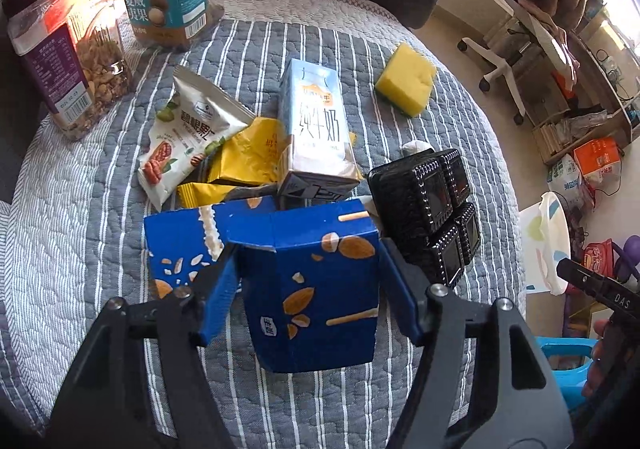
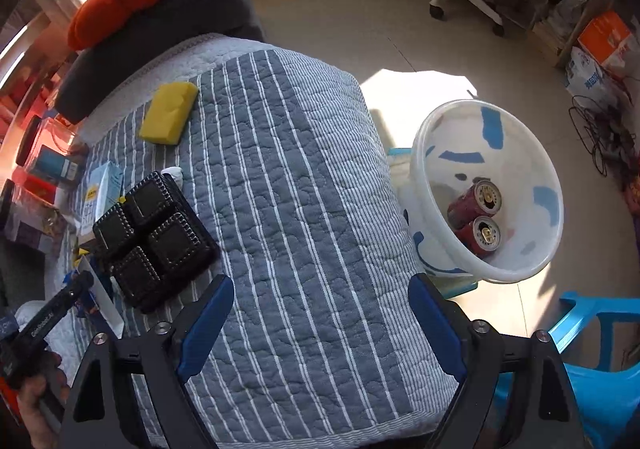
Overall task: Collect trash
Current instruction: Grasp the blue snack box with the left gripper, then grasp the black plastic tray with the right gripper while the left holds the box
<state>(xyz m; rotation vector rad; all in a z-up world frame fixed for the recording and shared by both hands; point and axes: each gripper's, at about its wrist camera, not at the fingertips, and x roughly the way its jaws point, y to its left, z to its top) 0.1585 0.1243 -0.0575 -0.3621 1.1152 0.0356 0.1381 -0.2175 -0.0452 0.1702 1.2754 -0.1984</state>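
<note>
A torn blue snack box (image 1: 316, 289) lies on the striped quilted cover (image 1: 92, 217), between the fingers of my left gripper (image 1: 310, 281), which straddles it with both pads at its sides. Behind it lie a milk carton (image 1: 316, 129), a white pecan packet (image 1: 188, 137), yellow wrappers (image 1: 244, 157) and a black plastic tray (image 1: 432, 201). My right gripper (image 2: 320, 313) is open and empty above the cover's right part (image 2: 300, 209). The black tray (image 2: 156, 241) lies to its left. A white bin (image 2: 492, 189) on the floor holds two red cans (image 2: 478, 217).
Two clear nut jars (image 1: 72, 49) stand at the back left. A yellow sponge (image 1: 408, 79) lies at the far right of the cover, also seen in the right wrist view (image 2: 170, 113). A blue plastic stool (image 2: 592, 361) and an office chair (image 1: 520, 29) stand on the floor.
</note>
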